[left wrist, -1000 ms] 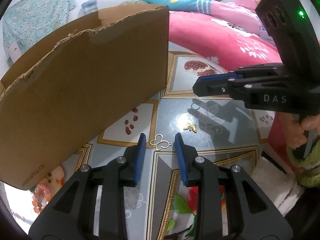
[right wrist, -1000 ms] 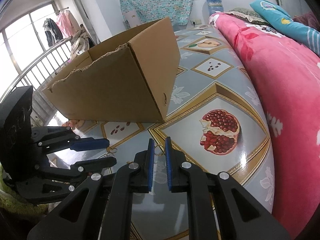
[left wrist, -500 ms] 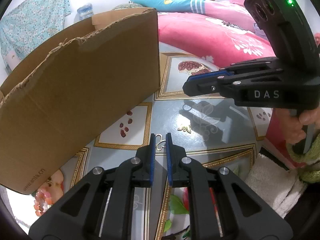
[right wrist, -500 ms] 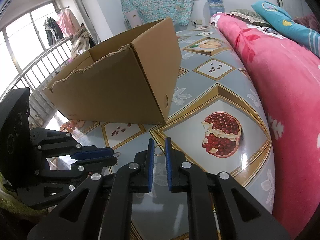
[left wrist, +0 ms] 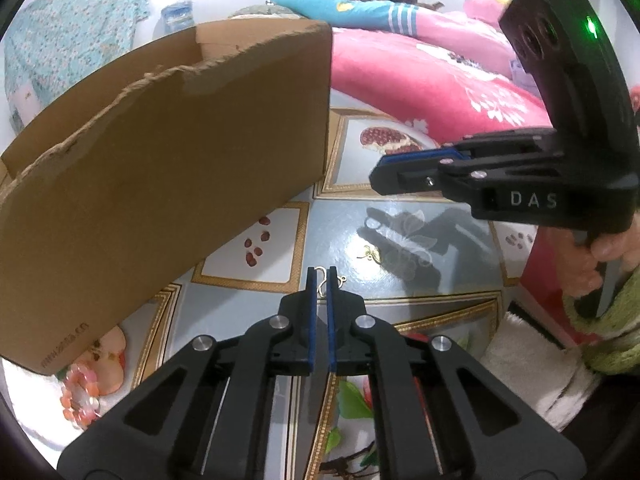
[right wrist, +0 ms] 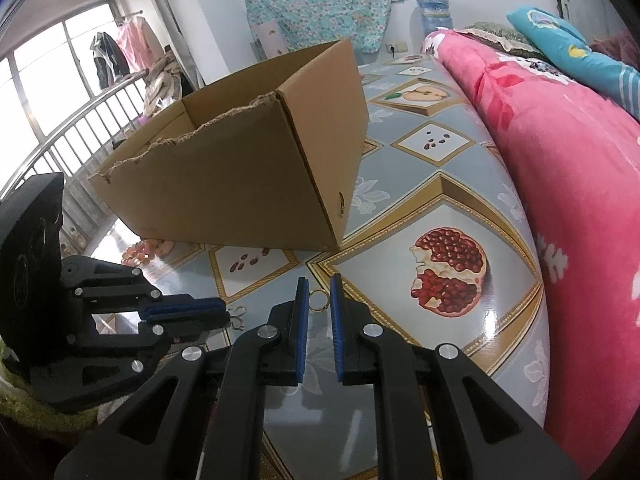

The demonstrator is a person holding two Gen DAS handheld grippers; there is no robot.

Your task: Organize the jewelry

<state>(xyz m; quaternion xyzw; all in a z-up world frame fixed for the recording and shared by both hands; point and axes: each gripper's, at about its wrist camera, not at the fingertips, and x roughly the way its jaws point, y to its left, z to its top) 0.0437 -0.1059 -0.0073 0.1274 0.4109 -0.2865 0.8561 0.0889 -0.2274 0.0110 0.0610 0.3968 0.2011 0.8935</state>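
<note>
Jewelry charm (left wrist: 325,280); gripper (left wrist: 416,172) lettering "DAS"

- The brown corrugated cardboard box (left wrist: 168,184) is showing a matt face and a rough, torn top edge.
- The fruit-printed vinyl counter (right wrist: 436,216) is shining glossy, mirroring shadows.
- The thin gold wire butterfly charm (left wrist: 322,280) is gleaming like metal.
- The pink blanket (right wrist: 568,184) is looking plush.
</note>
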